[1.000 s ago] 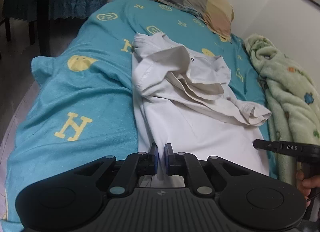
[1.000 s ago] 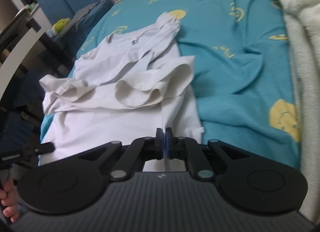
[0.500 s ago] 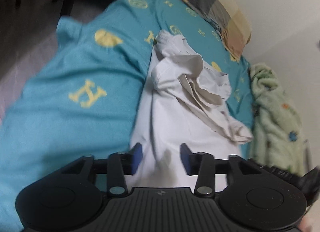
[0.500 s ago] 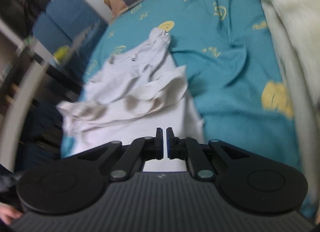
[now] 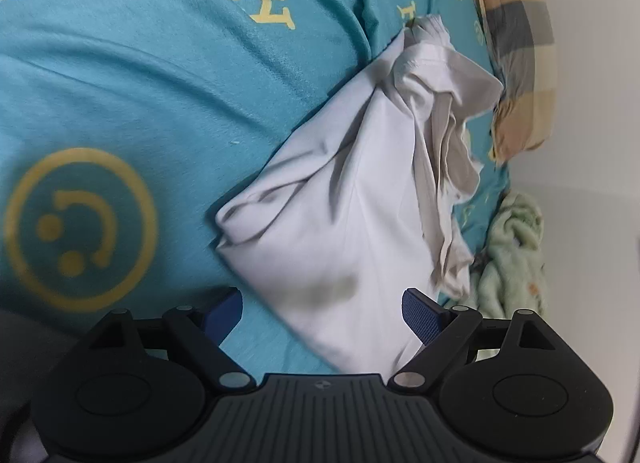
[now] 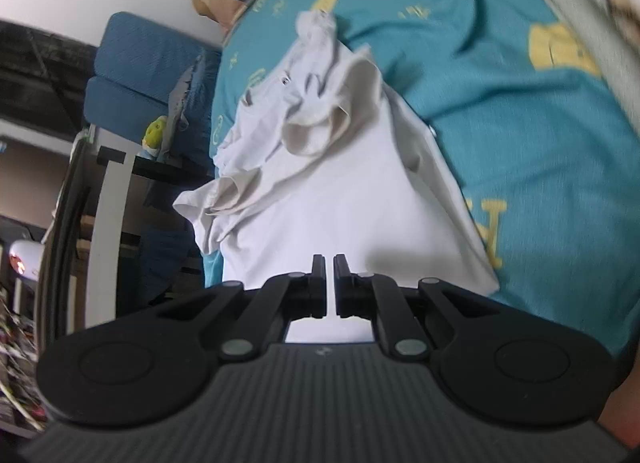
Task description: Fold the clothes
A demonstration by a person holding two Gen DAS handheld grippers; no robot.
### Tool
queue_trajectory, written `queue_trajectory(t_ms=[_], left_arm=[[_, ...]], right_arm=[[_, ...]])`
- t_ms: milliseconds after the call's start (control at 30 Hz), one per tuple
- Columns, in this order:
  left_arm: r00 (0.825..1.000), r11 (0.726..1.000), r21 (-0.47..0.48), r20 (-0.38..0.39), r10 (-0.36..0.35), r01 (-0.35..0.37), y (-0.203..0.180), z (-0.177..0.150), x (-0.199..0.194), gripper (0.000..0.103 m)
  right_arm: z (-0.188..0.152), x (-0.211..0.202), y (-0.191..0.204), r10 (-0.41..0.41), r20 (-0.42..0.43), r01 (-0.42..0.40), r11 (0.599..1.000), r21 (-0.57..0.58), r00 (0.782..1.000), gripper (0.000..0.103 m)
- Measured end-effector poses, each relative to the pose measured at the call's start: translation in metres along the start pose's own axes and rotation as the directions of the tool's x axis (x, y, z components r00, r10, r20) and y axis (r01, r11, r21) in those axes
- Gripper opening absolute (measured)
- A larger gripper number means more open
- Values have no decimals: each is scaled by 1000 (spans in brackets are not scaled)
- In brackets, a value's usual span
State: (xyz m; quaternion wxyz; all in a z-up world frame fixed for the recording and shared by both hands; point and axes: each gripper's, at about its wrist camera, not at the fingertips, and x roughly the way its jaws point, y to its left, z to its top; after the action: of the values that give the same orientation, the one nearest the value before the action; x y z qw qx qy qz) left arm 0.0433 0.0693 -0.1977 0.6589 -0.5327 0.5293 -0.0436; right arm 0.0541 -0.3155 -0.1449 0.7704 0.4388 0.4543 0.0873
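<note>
Hovering at the near hem: left tool [image 5: 322, 305], fingers spread wide astride the white T-shirt [image 5: 352, 203], seemingly to seize its corner; right tool [image 6: 329, 287], fingers nearly pressed together, whether pinching cloth cannot be told; shirt lying on teal bedsheet [image 5: 132, 75], sleeves bunched mid-garment, obstructing a flat fold; beyond, green blanket [image 5: 512, 263], plaid pillow [image 5: 516, 59].

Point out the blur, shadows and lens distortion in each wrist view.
Left wrist view: motion blur smears the white shirt near the open left gripper, two dark finger shadows on its hem, bedsheet bulging from fisheye. Right wrist view: edges streaked, right gripper sharp, its shadow on the shirt.
</note>
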Motion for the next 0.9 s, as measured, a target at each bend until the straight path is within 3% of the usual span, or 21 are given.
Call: queue_trajectory(t_ms=[100, 233, 300, 500, 633, 767, 900], left_arm=[[999, 997, -67, 24, -45, 46, 9, 5, 13, 79], [998, 999, -9, 52, -31, 31, 2, 4, 10, 39], [997, 998, 25, 56, -61, 60, -2, 3, 7, 23], [983, 981, 111, 72, -167, 158, -19, 2, -2, 16], [969, 966, 142, 91, -230, 216, -23, 6, -10, 15], [955, 955, 142, 101, -277, 262, -24, 9, -13, 15], [951, 951, 132, 102, -293, 278, -22, 9, -11, 15]], right_arm=[[-1, 10, -8, 28, -45, -25, 998, 61, 999, 8], [-11, 22, -12, 119, -116, -95, 977, 192, 986, 8], [-19, 28, -4, 179, -157, -144, 966, 213, 971, 8], [-45, 54, -1, 216, -223, -136, 936, 325, 951, 10], [-45, 61, -9, 231, -202, -138, 911, 388, 952, 13], [-44, 58, -16, 263, -116, -182, 869, 459, 958, 57], [-41, 54, -21, 285, -40, -230, 840, 492, 958, 74]])
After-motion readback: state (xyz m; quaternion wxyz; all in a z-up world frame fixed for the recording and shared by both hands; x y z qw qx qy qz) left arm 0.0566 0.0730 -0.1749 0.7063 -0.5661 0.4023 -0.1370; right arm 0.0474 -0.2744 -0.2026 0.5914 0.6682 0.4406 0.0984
